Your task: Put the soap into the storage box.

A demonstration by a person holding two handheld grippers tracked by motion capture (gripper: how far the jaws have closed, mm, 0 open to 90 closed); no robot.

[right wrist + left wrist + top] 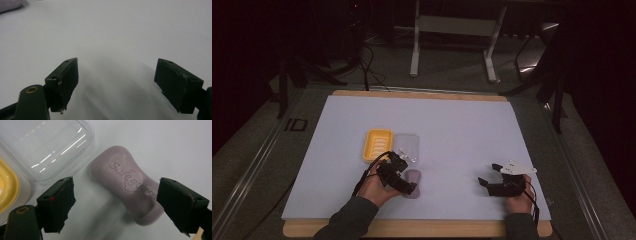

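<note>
At the bottom of the high view two sleeved forearms come in over the wooden front edge of the desk [422, 229]. The left tongs [406, 176] sit low and left of centre, the right tongs [488, 176] low and right of centre, well apart from each other, both over the white sheet [462, 130] that covers the desk.

In the left gripper view the left tongs [116, 202] stand wide apart, clamped on nothing. A purple soap bar [130, 185] lies flat on the sheet between the jaws, nearer the right-hand jaw; whether that jaw touches the bar's end is hard to tell from this angle. The bar carries a raised "Safeguard" mark.

In the right gripper view the right tongs [116, 82] are likewise spread, with bare white sheet between them.

Just beyond the soap, a clear plastic lid [407, 146] lies on the sheet, and beside it, to its left in the high view, a yellow soap dish [377, 145]. Farther back, past the desk's far edge, white table legs [415, 50] stand on a dim floor.
</note>
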